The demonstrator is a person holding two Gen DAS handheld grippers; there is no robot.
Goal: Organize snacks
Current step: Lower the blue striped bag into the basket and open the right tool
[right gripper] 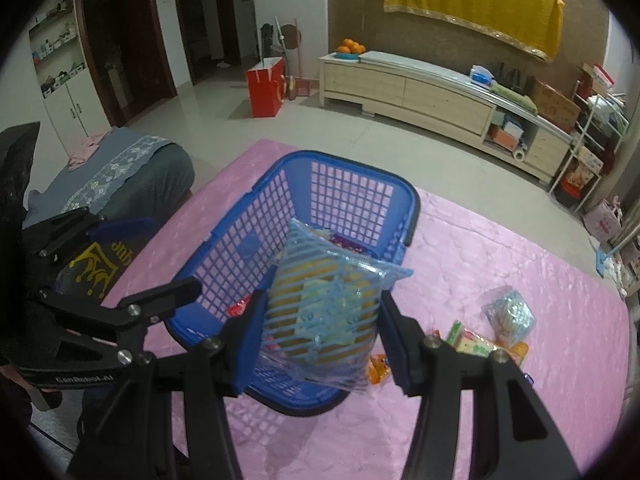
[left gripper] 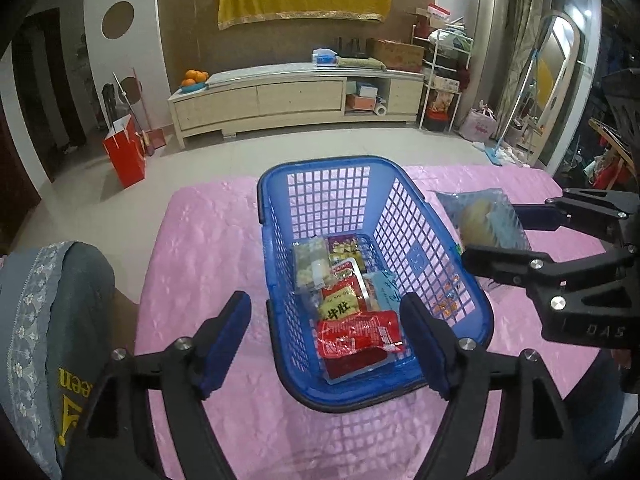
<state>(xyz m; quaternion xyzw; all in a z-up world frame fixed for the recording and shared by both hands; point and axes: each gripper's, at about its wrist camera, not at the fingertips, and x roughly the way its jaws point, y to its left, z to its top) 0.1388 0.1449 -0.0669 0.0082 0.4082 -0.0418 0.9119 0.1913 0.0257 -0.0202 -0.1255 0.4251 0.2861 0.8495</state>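
A pink cloth (left gripper: 224, 240) is covering the table, with bare room lying open left of and in front of the blue basket (left gripper: 408, 208). The basket is standing upright mid-table, its long axis running away from the left wrist camera, mesh walls ringing several flat packets; a red snack packet (left gripper: 358, 334) is lying nearest. The left gripper (left gripper: 326, 338) is hovering over the basket's near rim, jaws spread and grasping nothing. The right gripper (right gripper: 320, 334) is clamping a blue-striped snack bag (right gripper: 324, 308), which is standing tilted, top toward the basket, over the basket's right wall. Loose snacks (right gripper: 480, 340) are lying on the cloth just right of that gripper.
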